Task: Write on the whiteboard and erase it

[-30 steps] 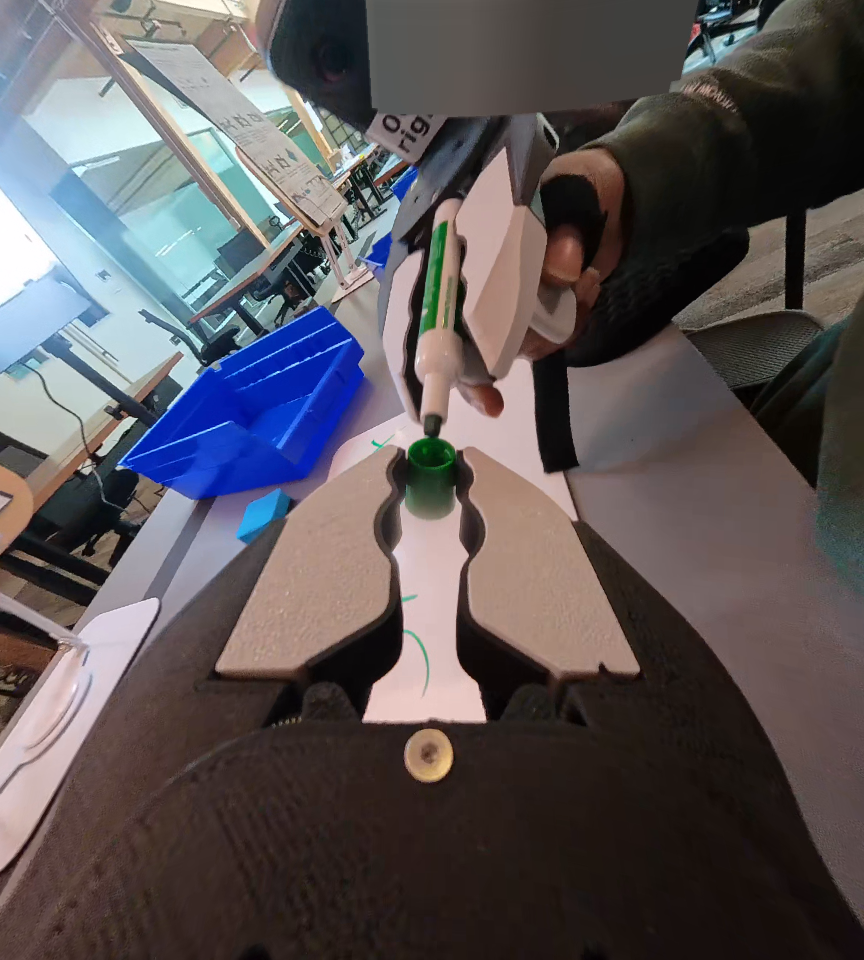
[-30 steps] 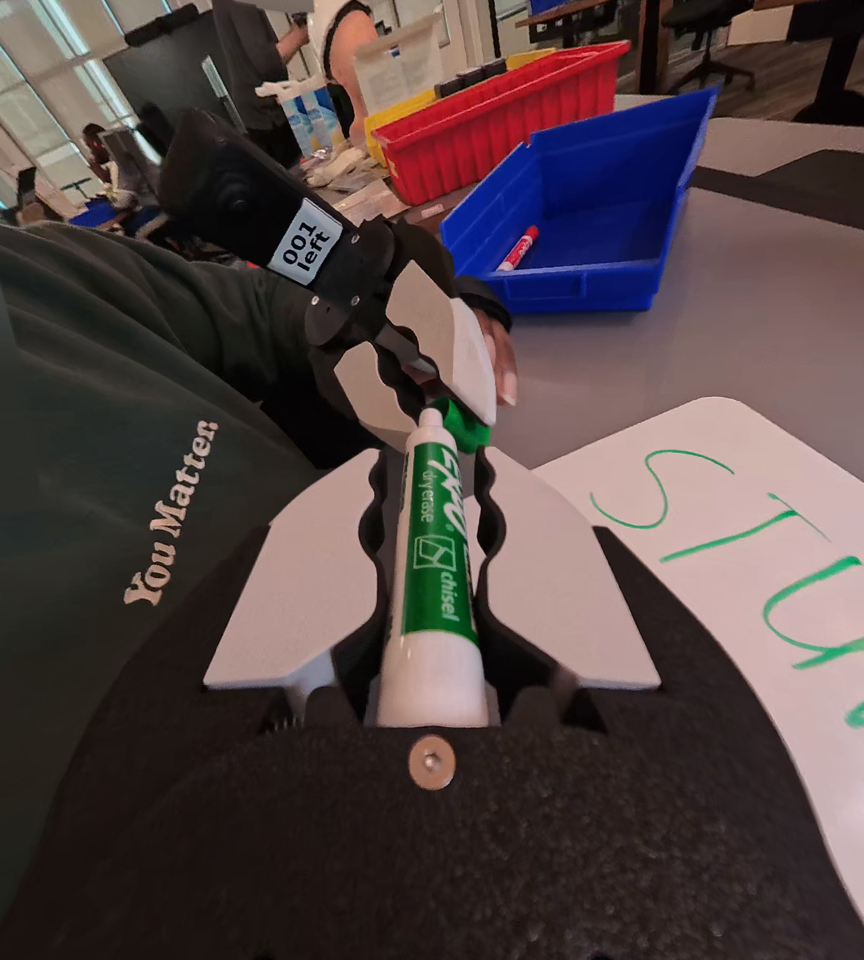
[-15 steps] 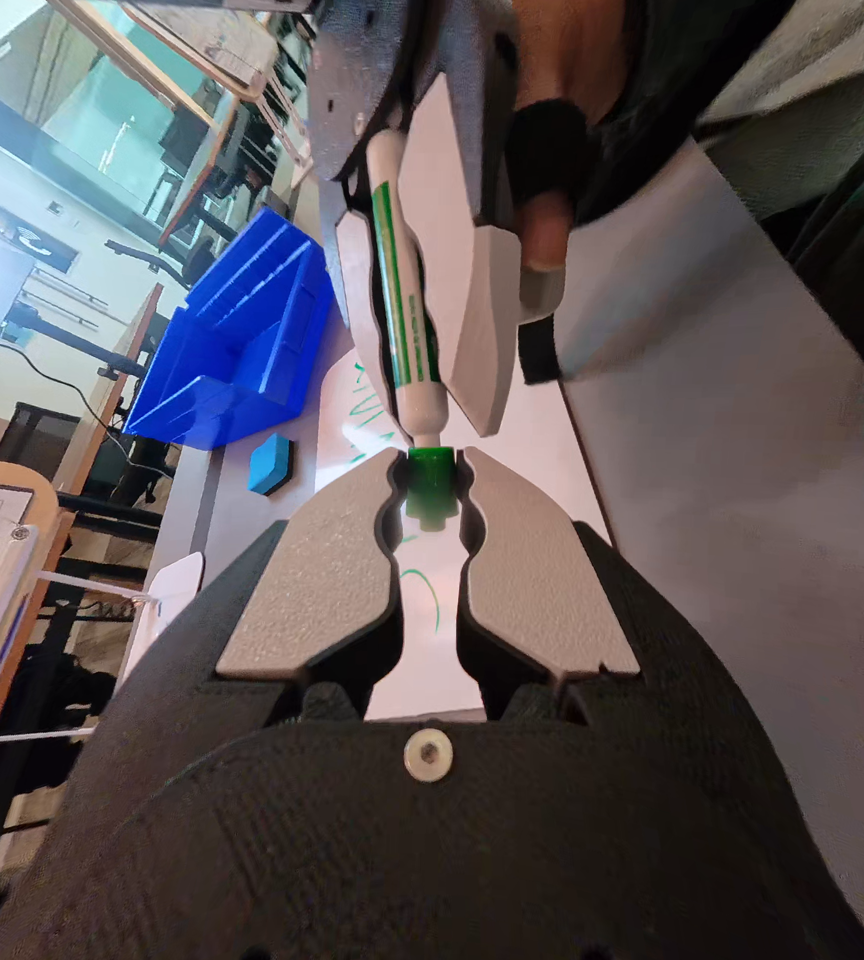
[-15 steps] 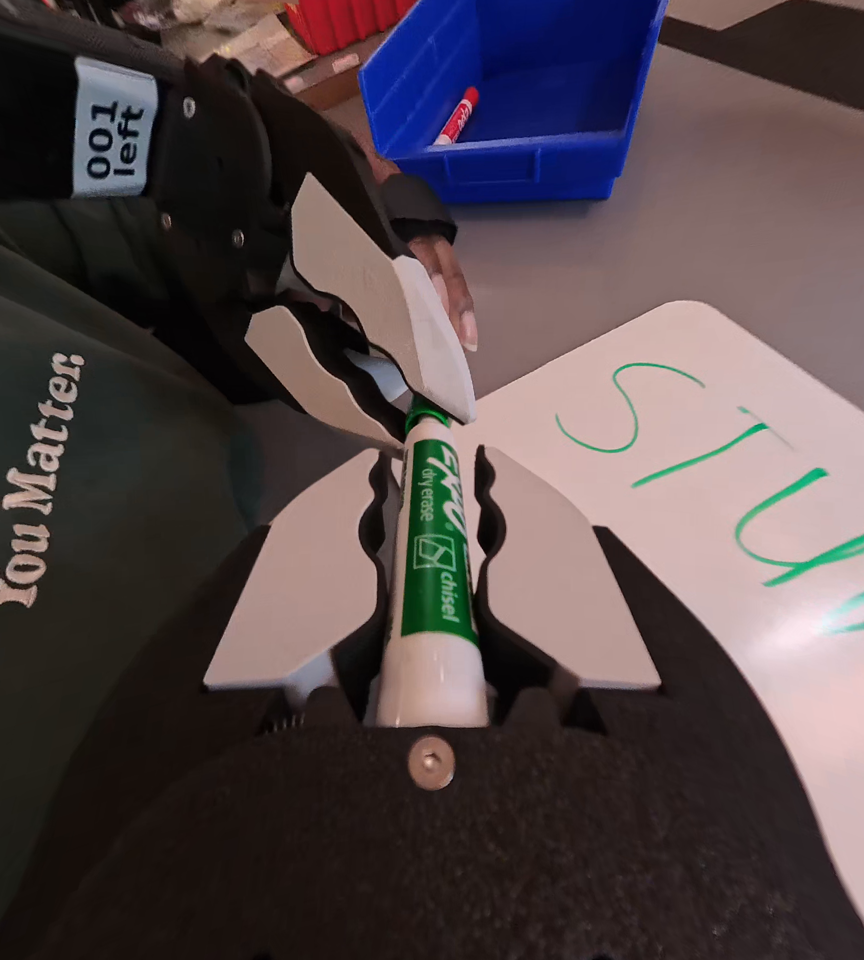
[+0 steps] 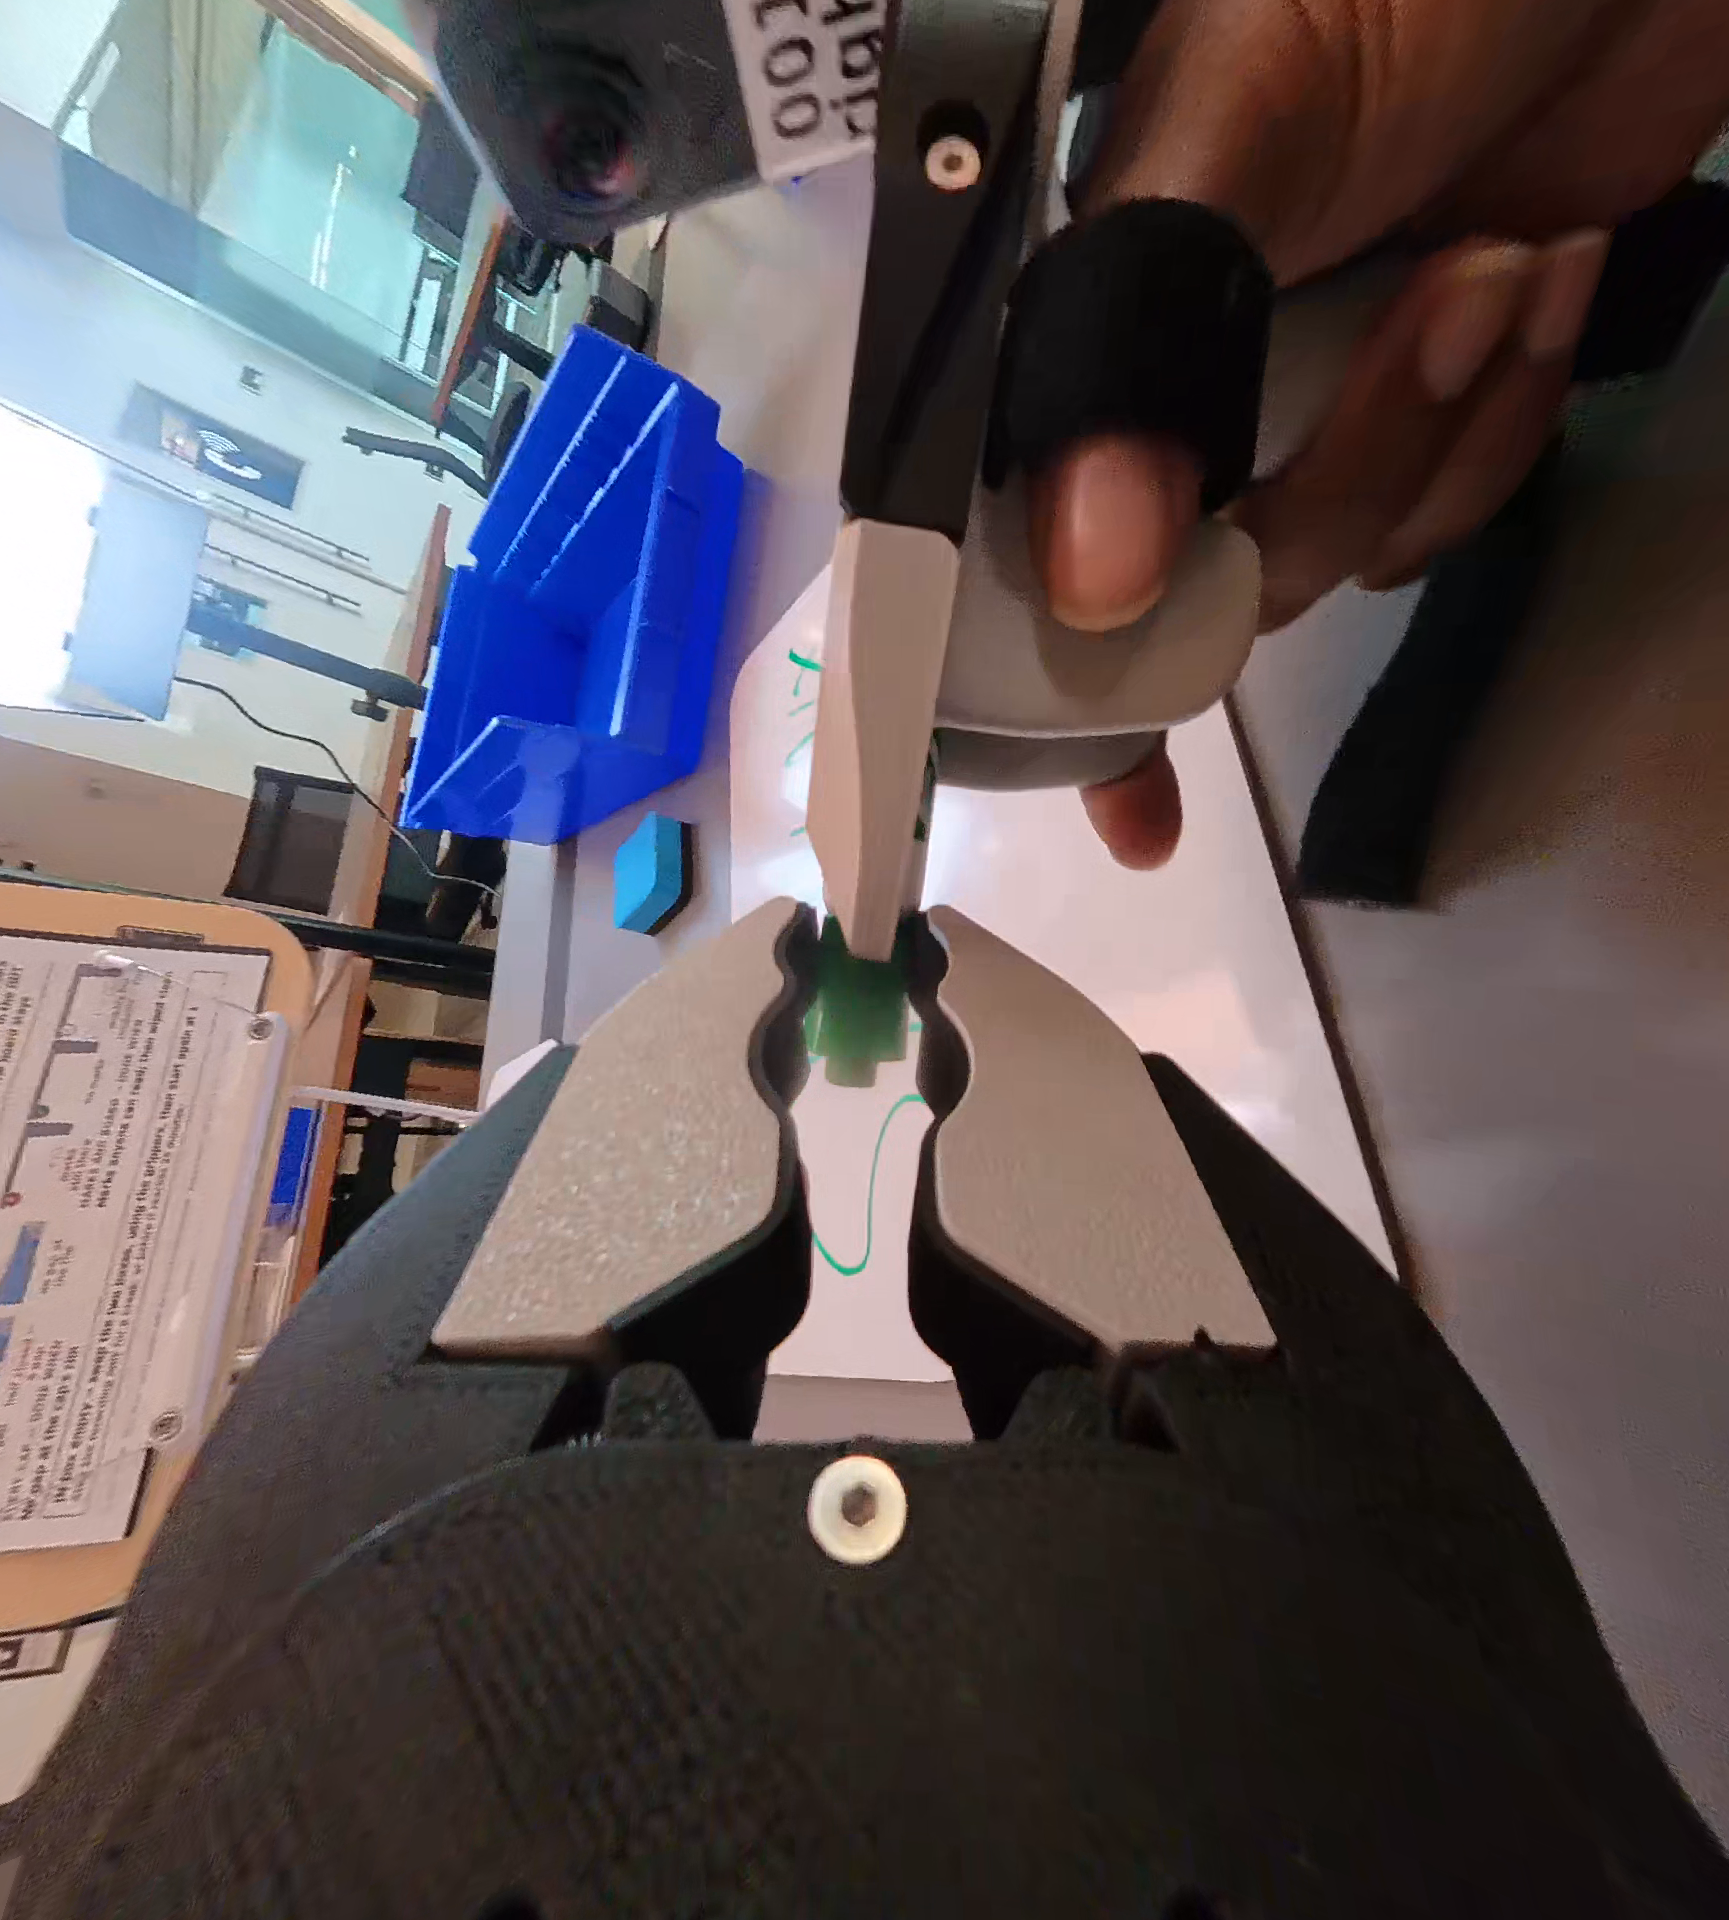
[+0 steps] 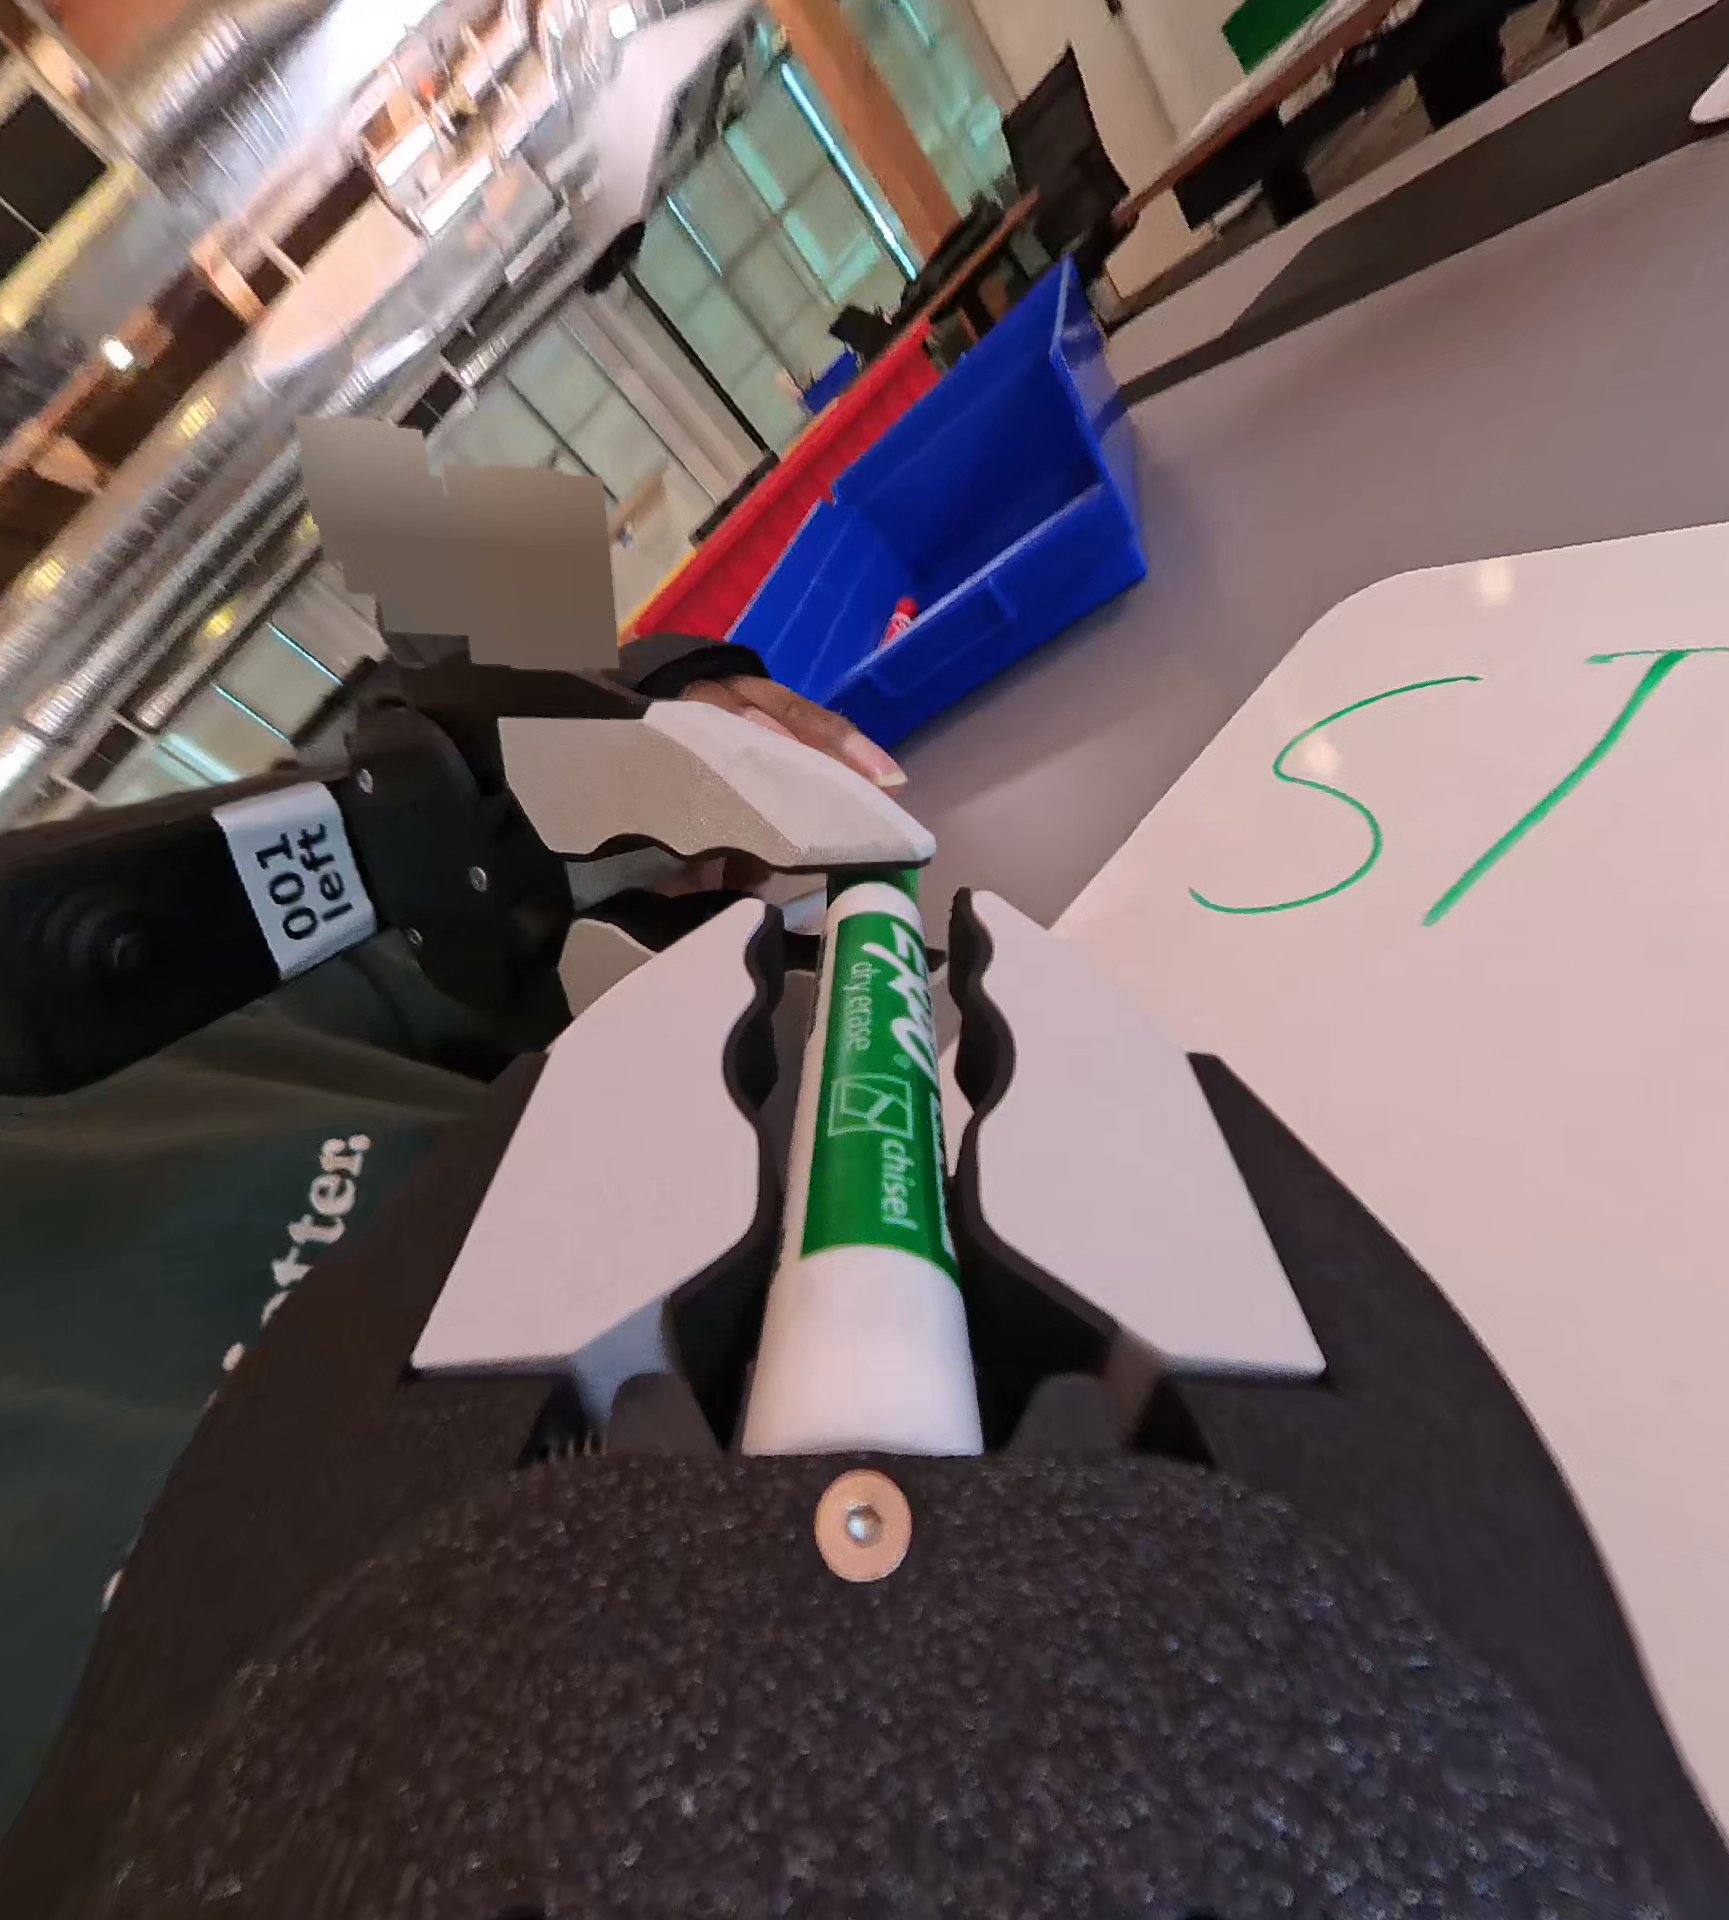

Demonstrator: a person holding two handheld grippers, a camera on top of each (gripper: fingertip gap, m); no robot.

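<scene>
Two grippers are meeting over the whiteboard [image 6: 1411, 1091], which is already carrying green lettering, so the writing looks done; erasing is still ahead, with the blue eraser [image 5: 650, 871] lying untouched beside the blue bin [image 5: 569, 623]. The right gripper [image 6: 865, 935] is clamping the green marker [image 6: 875, 1143], whose long axis is running straight out along its fingers, nose pointing into the green cap [image 5: 855, 1013] that the left gripper [image 5: 860, 935] is pinching. Capping appears nearly finished.
</scene>
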